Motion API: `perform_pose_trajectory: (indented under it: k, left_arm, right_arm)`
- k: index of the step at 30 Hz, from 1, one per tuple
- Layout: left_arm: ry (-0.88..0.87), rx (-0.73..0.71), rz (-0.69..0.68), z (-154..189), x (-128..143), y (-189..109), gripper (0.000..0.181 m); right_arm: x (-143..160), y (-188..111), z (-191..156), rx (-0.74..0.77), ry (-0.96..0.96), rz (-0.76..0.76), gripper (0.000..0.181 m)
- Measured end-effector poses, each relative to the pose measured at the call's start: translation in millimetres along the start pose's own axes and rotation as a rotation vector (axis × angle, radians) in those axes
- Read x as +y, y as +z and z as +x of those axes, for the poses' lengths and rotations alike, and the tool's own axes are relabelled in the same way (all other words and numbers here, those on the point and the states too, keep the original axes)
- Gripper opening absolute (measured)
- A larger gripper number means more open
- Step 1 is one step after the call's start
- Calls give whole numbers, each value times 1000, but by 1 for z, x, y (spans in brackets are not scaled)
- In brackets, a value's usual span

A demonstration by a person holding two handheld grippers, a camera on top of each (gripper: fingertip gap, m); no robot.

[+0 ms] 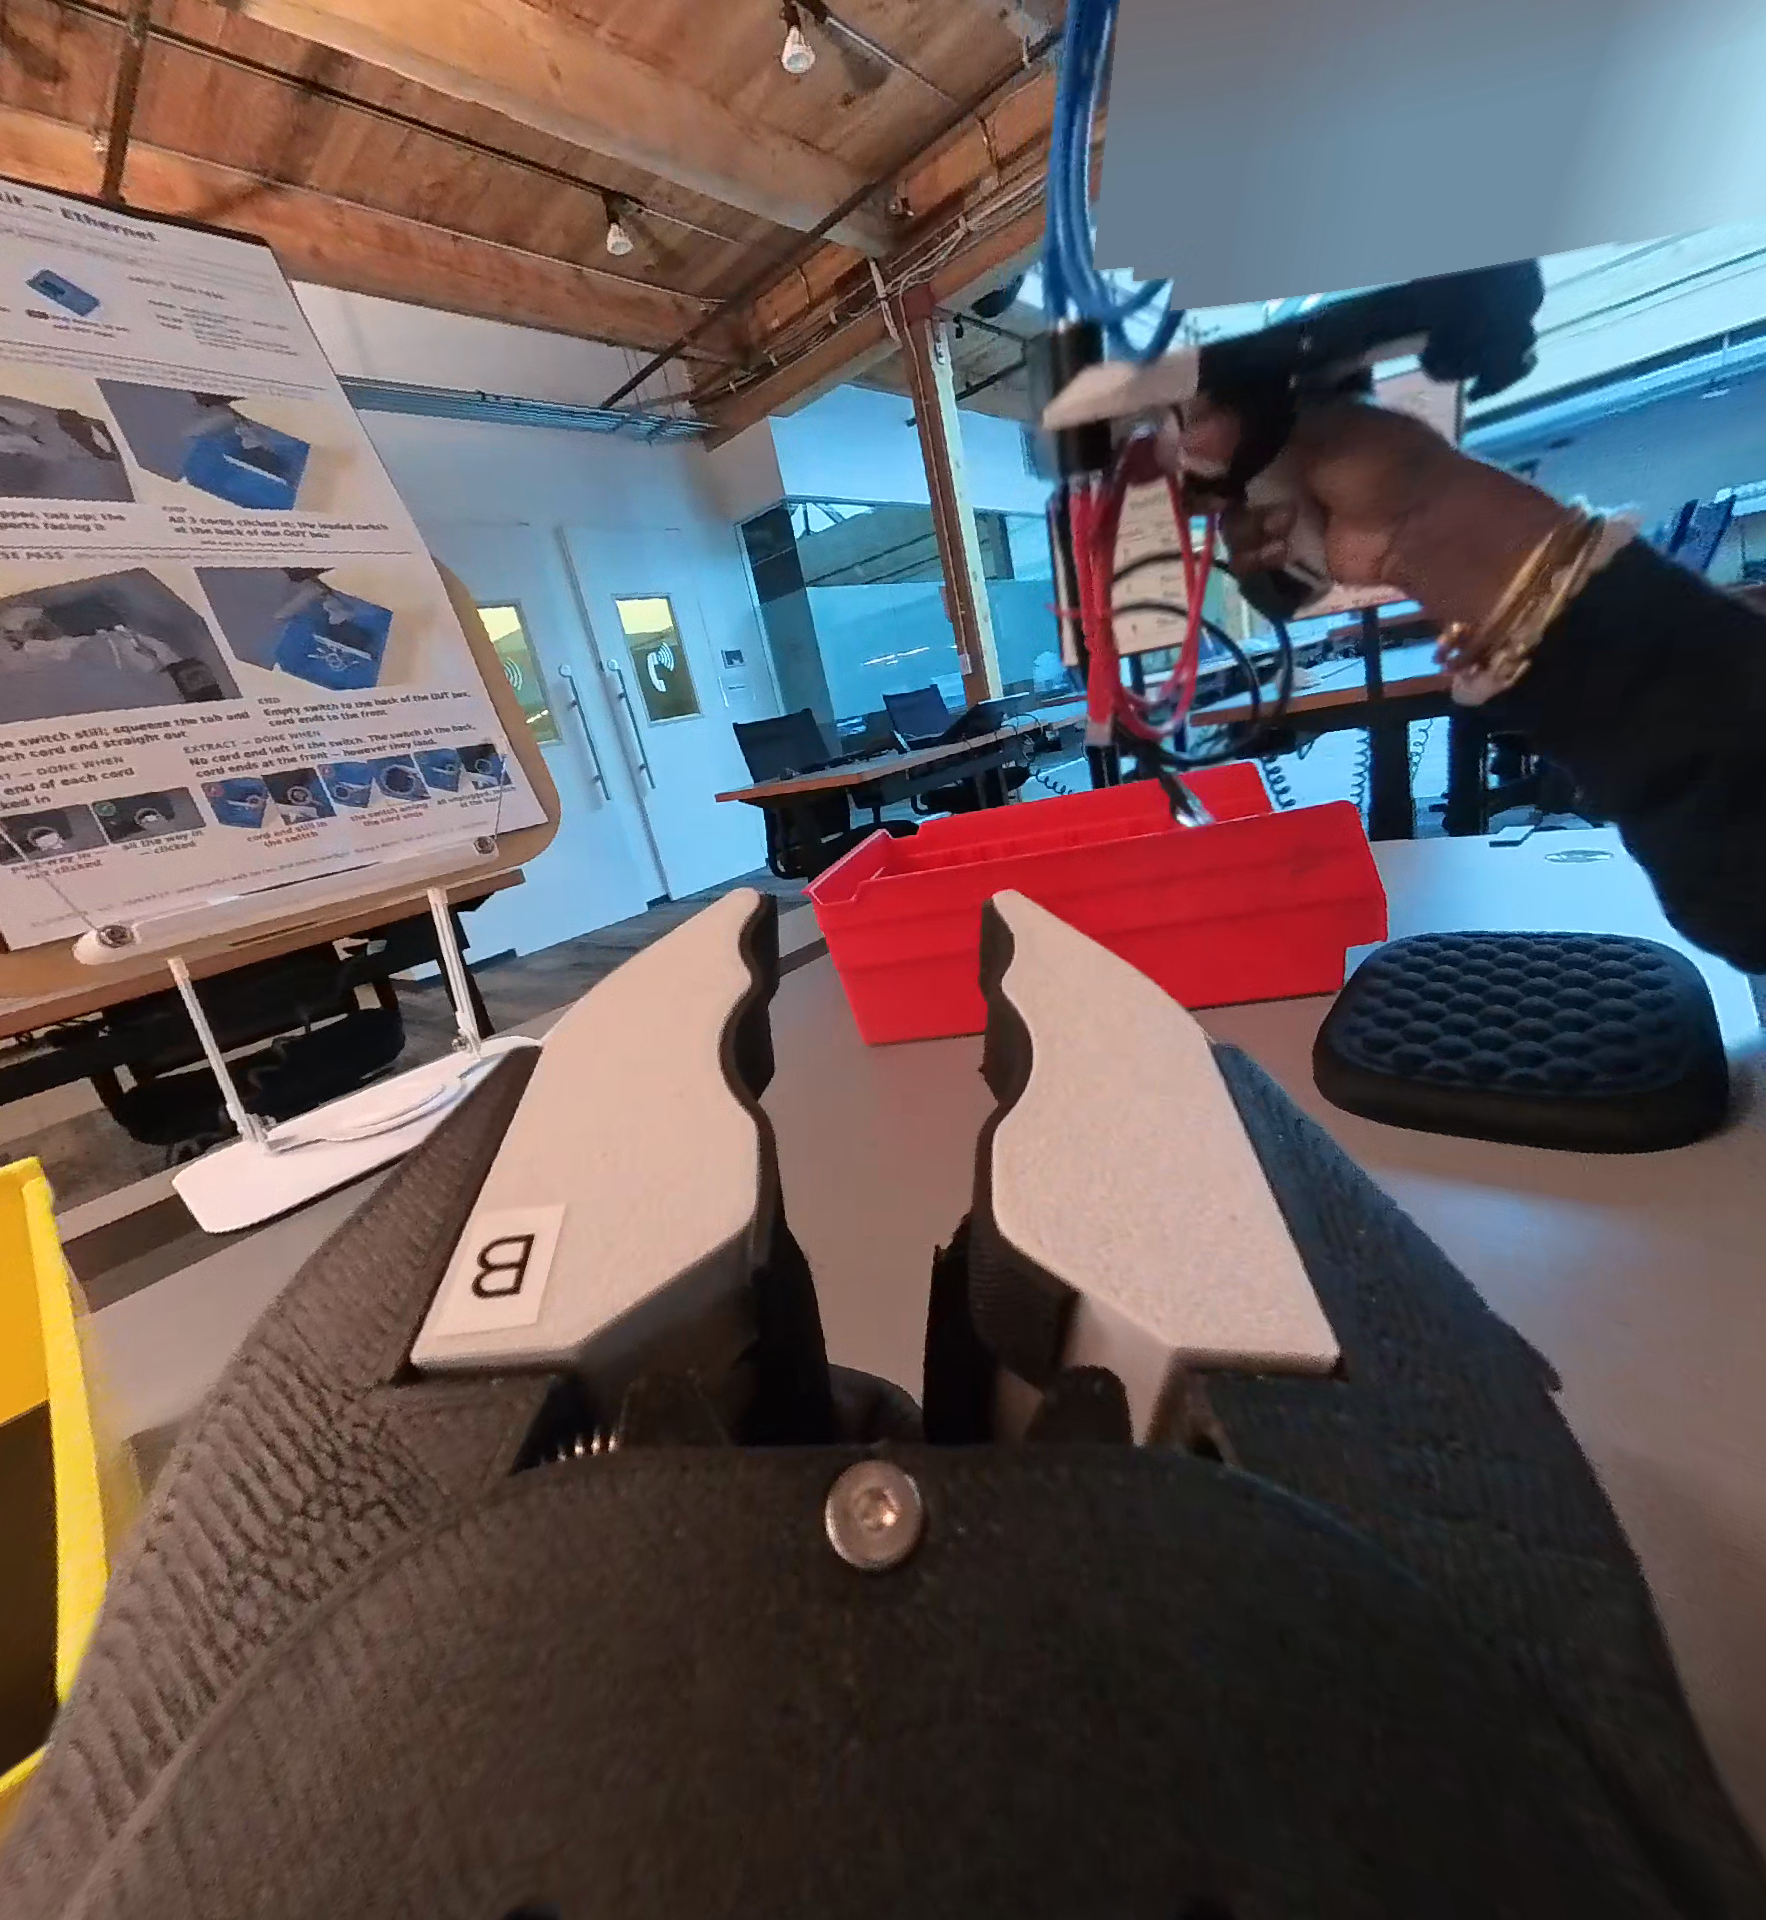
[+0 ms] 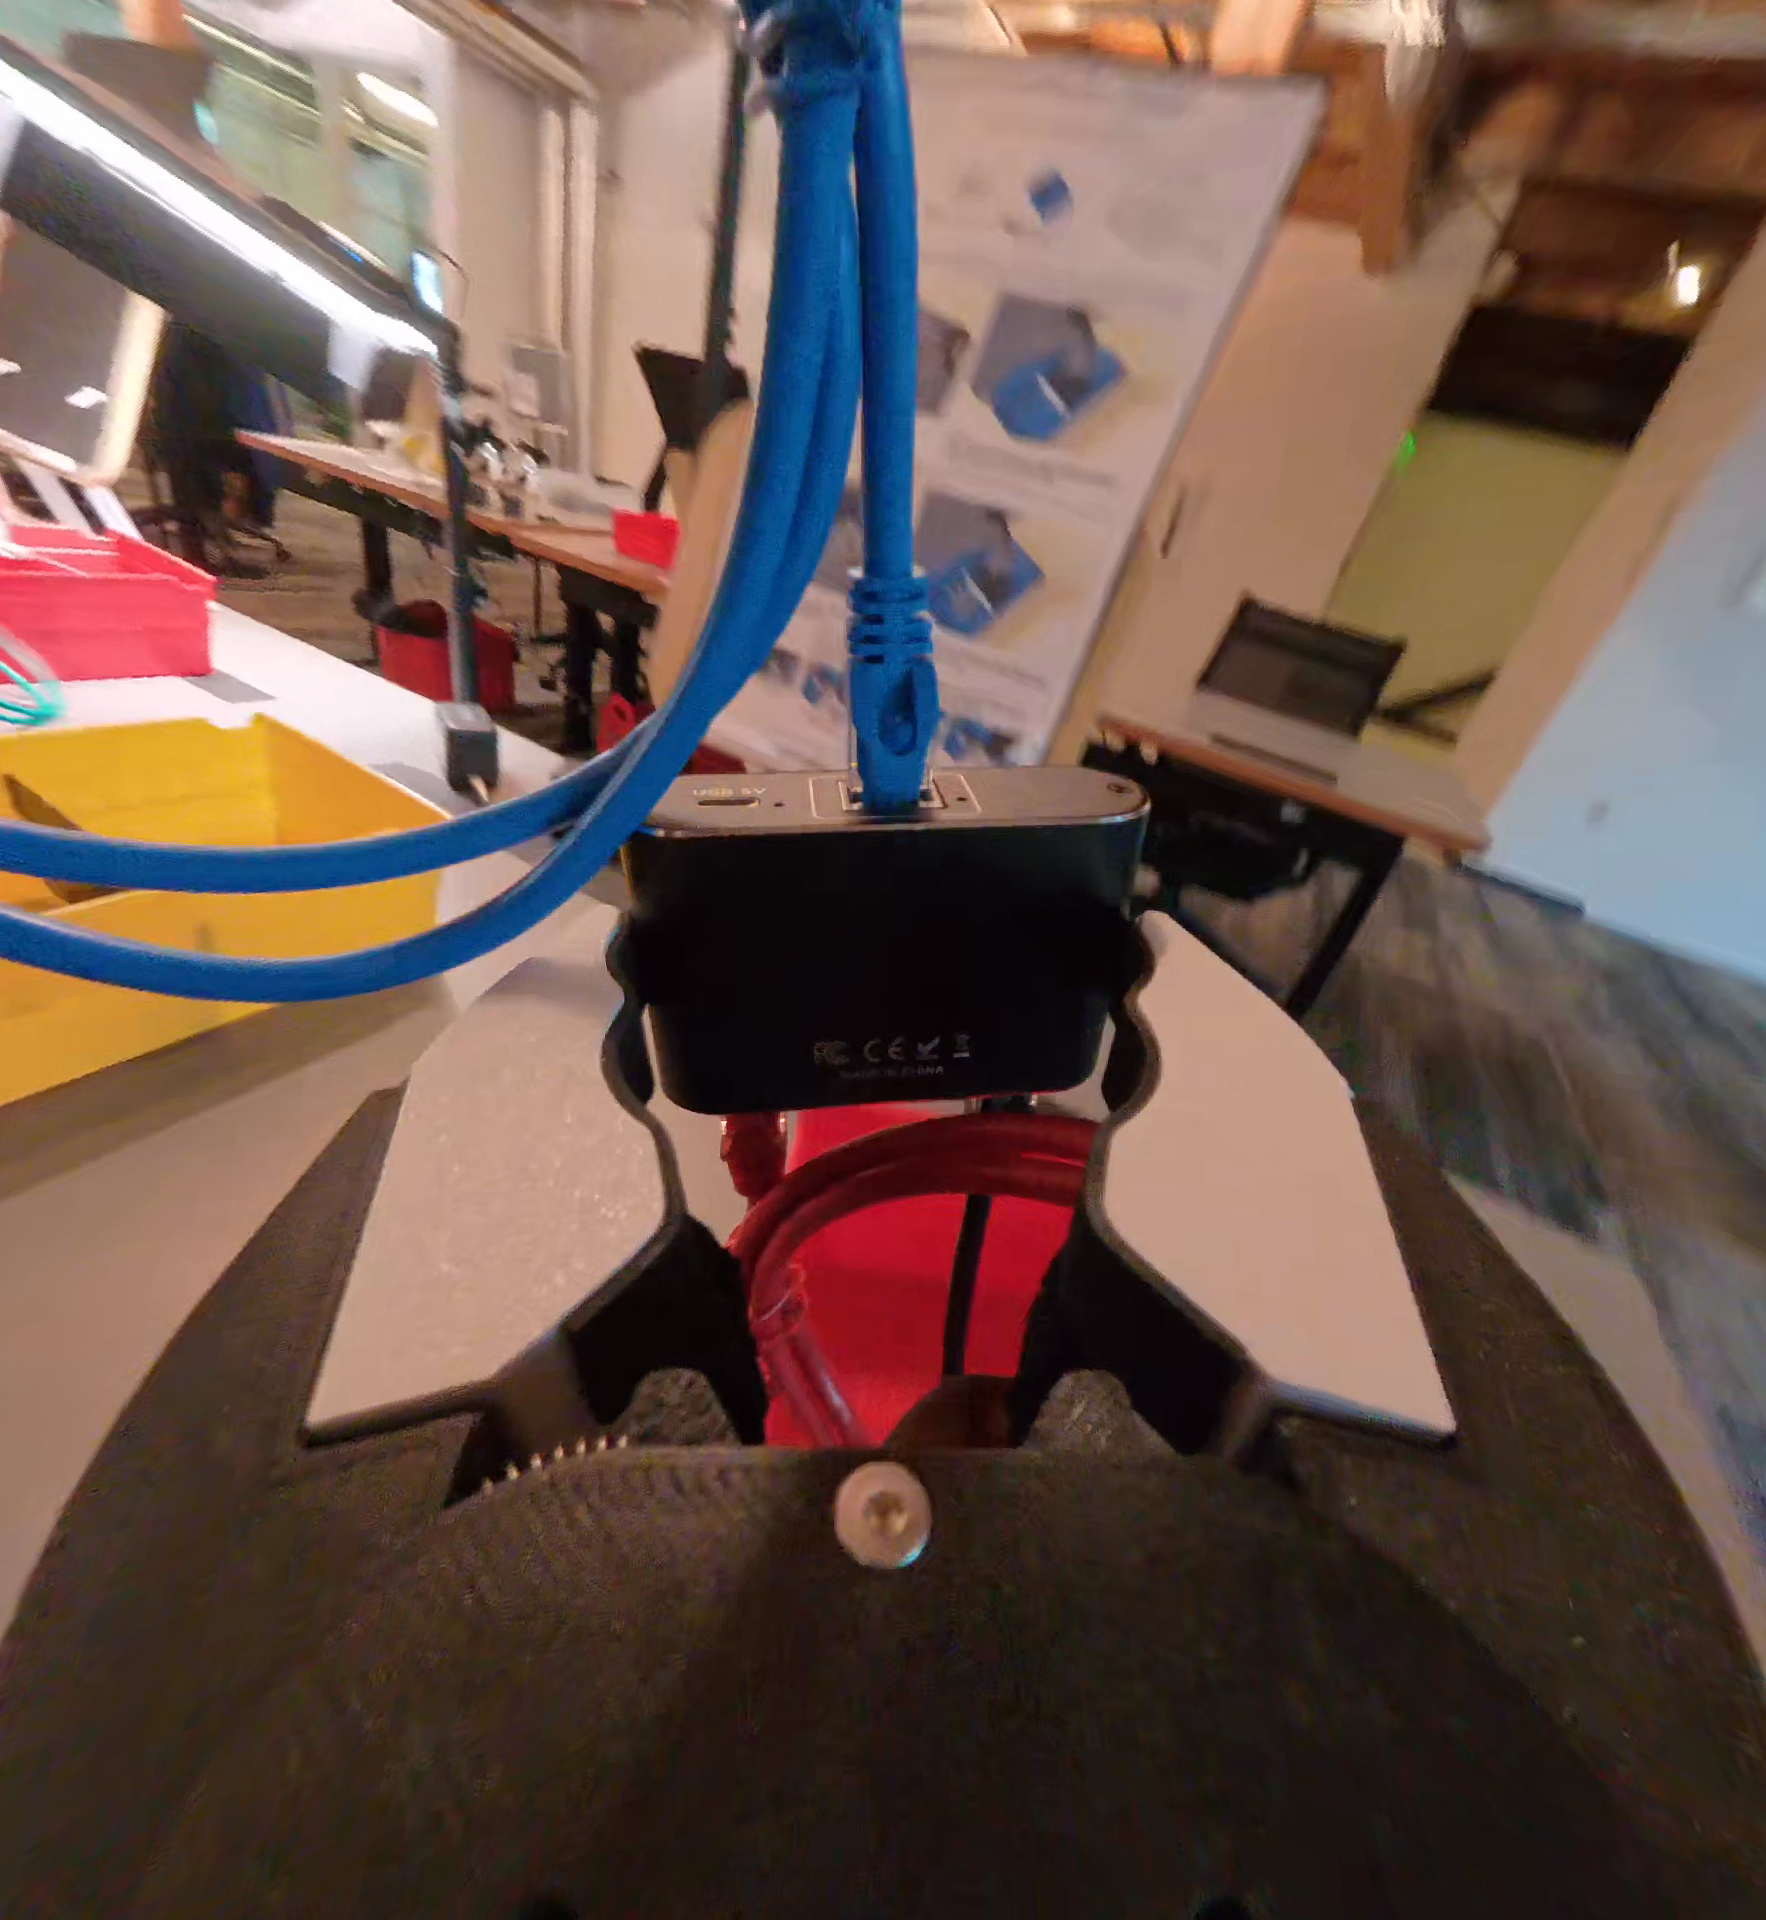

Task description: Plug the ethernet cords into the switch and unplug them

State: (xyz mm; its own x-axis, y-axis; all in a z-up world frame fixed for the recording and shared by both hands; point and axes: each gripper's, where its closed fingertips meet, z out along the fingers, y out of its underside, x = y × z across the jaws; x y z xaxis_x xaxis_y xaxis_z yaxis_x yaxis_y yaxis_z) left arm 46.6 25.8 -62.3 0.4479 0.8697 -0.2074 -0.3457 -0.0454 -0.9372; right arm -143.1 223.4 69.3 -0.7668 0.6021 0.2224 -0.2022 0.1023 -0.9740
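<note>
bare table (image 1: 1481, 1351) ahead, red bin (image 1: 1097, 904) blocking beyond, wrist pad (image 1: 1523, 1029) rightward

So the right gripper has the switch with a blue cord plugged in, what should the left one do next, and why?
Probably bring the open, empty left gripper up to the blue cord at its plug. The right gripper clamps the switch with that cord seated in its top port, so squeezing the tab and pulling it straight out seems next.

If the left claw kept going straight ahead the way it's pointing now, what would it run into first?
Most likely the red bin on the table, which sits straight ahead beyond the open left claw. Bare tabletop lies between them; depth is hard to judge.
</note>
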Motion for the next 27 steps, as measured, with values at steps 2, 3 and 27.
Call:
perform_pose_trajectory:
  k: [2,3,27]
  left_arm:
    - [-16,2,2,0,0,0,36]
    - [-24,2,1,-1,0,0,36]
    - [-267,35,-74,-4,11,2,50]
  right_arm:
    - [28,-1,17,38,72,-79,86]
    - [42,-1,24,54,102,-121,86]
    - [173,18,58,207,220,-568,105]
